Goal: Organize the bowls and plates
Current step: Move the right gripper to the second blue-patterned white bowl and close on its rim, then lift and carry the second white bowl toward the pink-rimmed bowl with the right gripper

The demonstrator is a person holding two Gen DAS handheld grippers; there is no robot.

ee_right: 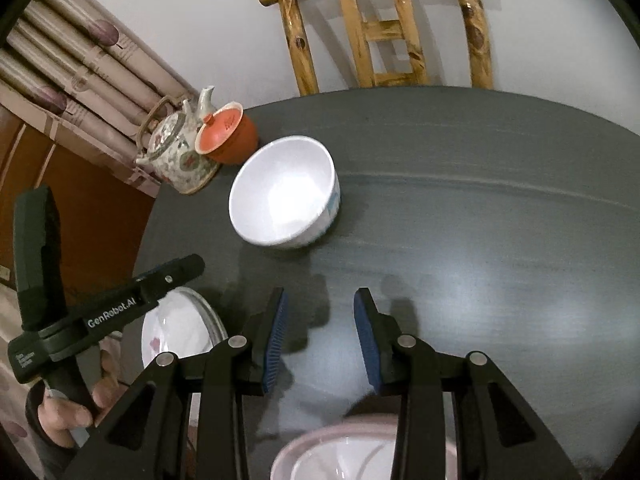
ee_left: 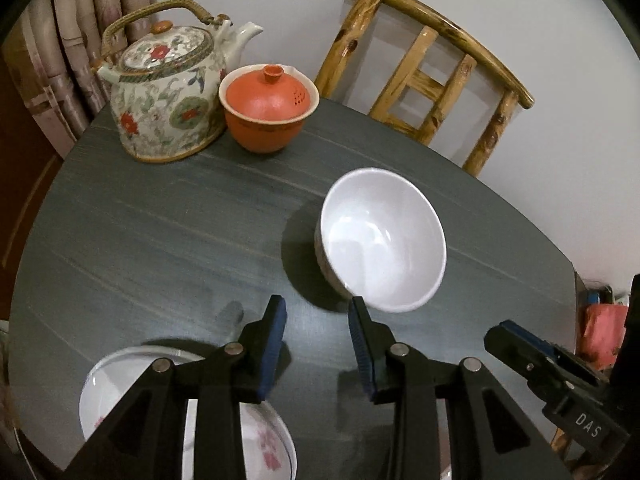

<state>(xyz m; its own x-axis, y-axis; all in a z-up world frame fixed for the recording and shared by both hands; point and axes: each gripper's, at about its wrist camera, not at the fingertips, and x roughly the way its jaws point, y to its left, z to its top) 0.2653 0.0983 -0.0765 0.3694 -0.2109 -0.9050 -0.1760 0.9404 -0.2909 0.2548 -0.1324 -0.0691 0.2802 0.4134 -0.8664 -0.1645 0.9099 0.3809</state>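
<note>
A white bowl with a blue pattern on its outside stands alone on the dark round table. My left gripper hovers just in front of it, open, with nothing between its blue pads. Beneath it at the lower left lies a stack of white plates with pink flowers, also seen under the left gripper as plates. My right gripper is open over bare table, empty, and shows at the right edge. A pink-rimmed dish lies below it.
A flowered teapot and an orange lidded cup stand at the table's far left edge. A bamboo chair is behind the table against the wall. A person's hand grips the left gripper's handle.
</note>
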